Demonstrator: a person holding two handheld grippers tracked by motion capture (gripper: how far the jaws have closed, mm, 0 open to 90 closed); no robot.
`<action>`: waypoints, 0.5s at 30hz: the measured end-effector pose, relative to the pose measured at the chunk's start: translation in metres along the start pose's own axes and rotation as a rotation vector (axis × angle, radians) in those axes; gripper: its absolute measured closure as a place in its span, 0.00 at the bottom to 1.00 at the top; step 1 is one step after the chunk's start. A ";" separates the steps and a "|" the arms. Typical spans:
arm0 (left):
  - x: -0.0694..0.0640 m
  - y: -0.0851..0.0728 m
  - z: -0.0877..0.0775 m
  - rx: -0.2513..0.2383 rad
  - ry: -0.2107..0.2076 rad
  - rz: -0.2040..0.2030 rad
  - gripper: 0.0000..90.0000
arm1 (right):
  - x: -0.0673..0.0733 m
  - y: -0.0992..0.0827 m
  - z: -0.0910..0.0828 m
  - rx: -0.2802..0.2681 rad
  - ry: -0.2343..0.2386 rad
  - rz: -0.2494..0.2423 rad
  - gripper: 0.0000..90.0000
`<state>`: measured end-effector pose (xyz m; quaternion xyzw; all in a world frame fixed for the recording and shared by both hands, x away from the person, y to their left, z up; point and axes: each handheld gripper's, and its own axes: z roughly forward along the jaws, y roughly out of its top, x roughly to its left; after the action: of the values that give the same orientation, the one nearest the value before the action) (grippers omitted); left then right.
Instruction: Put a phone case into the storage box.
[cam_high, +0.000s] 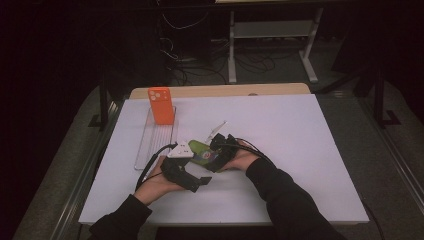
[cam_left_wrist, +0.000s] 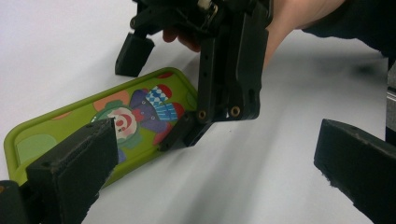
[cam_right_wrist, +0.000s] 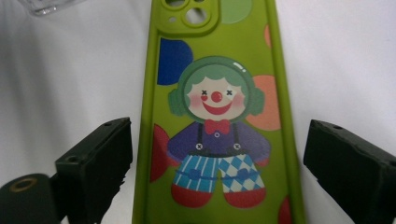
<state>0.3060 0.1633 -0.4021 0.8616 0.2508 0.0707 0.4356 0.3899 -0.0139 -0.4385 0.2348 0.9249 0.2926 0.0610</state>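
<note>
both forearms come in low over the white table (cam_high: 300, 150), hands meeting near its middle, where the right gripper (cam_right_wrist: 217, 163) tips down with its 2 jaws spread on either side of the green phone case (cam_right_wrist: 217, 116), not pressing it. the case lies flat, glossy, printed with a clown. the left gripper (cam_left_wrist: 210, 158) hangs just beside it, jaws apart and holding nothing; an orange case (cam_high: 161, 105) stands farther back, its base hard to make out.

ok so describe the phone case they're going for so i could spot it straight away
On the white table, look just ahead of the person's two hands, near the middle. There lies the green phone case, flat, between the right tongs; unlike the plain orange case standing behind, it has a clown printed on it.
</note>
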 end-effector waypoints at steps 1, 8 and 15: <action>0.000 0.000 0.000 -0.001 0.000 -0.001 0.00 | 0.000 0.000 0.001 0.006 0.000 -0.004 0.09; 0.000 0.000 0.000 -0.005 0.000 -0.007 0.00 | 0.003 0.002 0.007 0.027 -0.010 -0.024 0.12; 0.000 0.000 0.000 0.002 0.001 0.002 0.00 | 0.003 0.002 0.006 0.028 -0.013 -0.041 0.16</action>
<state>0.3060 0.1631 -0.4020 0.8623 0.2501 0.0712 0.4345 0.3895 -0.0083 -0.4424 0.2185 0.9332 0.2767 0.0695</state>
